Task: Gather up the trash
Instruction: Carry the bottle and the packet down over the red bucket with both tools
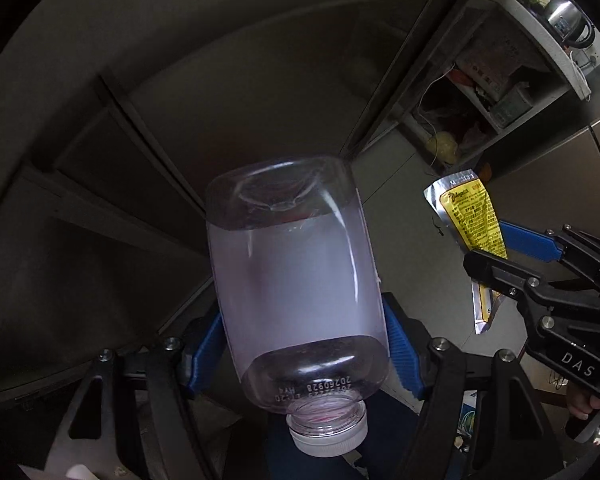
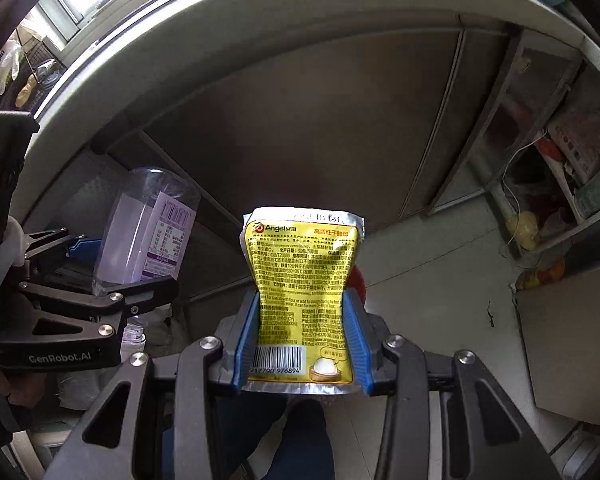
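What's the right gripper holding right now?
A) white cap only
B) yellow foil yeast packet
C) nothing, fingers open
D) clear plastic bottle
B: in the right wrist view the right gripper has its blue fingers closed on the yellow foil packet; the clear bottle sits in the left gripper.

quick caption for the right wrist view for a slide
Right gripper clamps a yellow packet; left gripper alongside holds a clear bottle.

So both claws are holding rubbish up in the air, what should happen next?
Probably carry both to a bin, none of which shows here. The left gripper already clamps the empty plastic bottle, the right gripper the yellow yeast packet, so nothing more fits.
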Demonstrator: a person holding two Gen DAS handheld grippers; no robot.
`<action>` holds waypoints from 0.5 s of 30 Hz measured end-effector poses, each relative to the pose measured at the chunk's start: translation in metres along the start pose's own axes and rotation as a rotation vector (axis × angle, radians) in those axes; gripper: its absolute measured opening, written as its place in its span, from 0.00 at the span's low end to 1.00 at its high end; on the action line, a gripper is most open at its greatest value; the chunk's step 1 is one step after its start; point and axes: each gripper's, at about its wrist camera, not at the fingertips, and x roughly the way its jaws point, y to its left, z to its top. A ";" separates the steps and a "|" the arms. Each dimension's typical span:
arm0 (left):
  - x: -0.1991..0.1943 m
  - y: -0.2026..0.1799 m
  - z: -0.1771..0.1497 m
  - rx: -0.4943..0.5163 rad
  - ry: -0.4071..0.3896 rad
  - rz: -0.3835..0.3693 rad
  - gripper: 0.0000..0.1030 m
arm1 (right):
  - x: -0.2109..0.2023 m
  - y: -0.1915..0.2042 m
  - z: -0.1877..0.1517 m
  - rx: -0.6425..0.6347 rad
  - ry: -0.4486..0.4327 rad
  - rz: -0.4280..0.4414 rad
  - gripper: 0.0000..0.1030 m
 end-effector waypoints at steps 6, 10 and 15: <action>0.073 0.008 -0.001 -0.040 0.045 -0.014 0.68 | 0.066 -0.022 -0.013 -0.007 0.050 -0.005 0.37; 0.116 0.005 -0.002 -0.021 0.072 -0.039 0.68 | 0.095 -0.043 -0.021 0.000 0.052 -0.006 0.37; 0.161 -0.002 -0.001 0.019 0.103 -0.055 0.68 | 0.126 -0.066 -0.031 0.034 0.066 -0.014 0.37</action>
